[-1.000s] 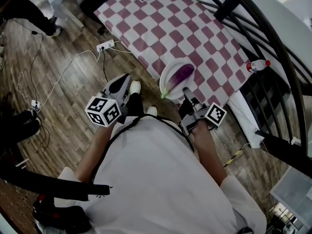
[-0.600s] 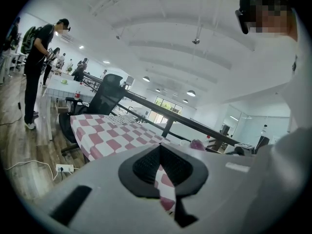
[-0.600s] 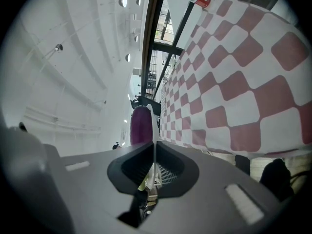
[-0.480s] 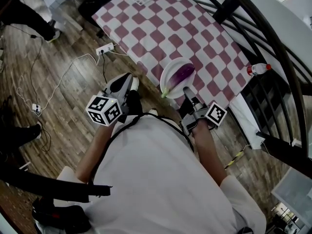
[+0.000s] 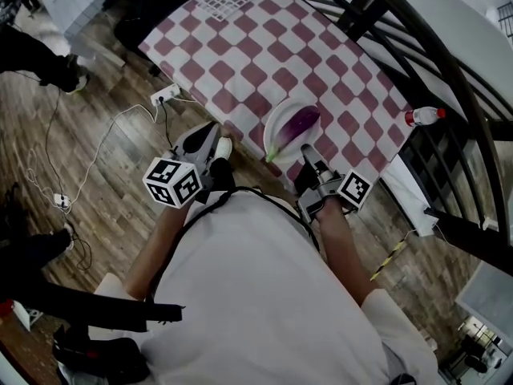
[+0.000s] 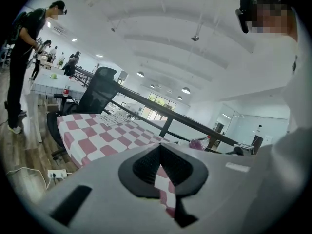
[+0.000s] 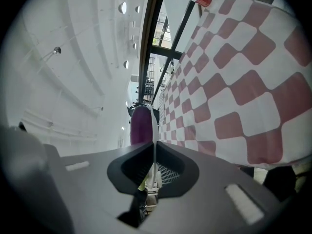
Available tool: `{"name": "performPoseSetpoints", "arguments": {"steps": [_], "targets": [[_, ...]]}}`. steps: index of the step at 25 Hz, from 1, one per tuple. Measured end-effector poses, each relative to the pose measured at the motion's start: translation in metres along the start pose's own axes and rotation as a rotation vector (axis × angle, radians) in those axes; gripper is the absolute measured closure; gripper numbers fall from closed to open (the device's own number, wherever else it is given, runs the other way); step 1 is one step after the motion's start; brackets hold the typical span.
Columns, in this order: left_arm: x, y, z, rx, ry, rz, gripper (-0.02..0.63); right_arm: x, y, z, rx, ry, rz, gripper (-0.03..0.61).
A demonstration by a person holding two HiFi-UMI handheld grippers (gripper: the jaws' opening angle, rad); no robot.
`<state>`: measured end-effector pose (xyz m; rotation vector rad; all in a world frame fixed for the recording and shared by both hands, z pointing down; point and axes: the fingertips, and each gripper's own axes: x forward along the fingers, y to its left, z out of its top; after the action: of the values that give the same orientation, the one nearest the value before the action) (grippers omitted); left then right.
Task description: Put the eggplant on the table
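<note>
- Eggplant is seen lying on a white plate at the near edge of the checked worktop.
- Its long axis is laid diagonally: the green stem is pointed toward the person, the purple end toward the worktop's far side.
- Right gripper is clamped on the plate rim.
- Left gripper is held over the floor, jaws together, nothing between them.

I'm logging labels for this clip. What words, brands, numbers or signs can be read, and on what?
No text is legible.
Bottle label: red, too small to read.
Marker cubes: black-and-white square patterns, no letters or numbers.
</note>
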<state>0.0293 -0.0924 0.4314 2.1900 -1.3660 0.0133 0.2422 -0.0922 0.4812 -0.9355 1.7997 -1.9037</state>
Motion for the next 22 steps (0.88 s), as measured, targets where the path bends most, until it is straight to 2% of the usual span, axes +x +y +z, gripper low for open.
{"name": "performPoseSetpoints", "arguments": {"steps": [10,22], "targets": [[0.038,0.060,0.046,0.003,0.043,-0.072,0.614,0.071,0.021,0.007,0.004,-0.061,-0.021,0.555],[0.083,0.148,0.109,0.004,0.065,-0.130,0.614,0.189,0.057,0.016,-0.009,-0.071,-0.015,0.555]]}}
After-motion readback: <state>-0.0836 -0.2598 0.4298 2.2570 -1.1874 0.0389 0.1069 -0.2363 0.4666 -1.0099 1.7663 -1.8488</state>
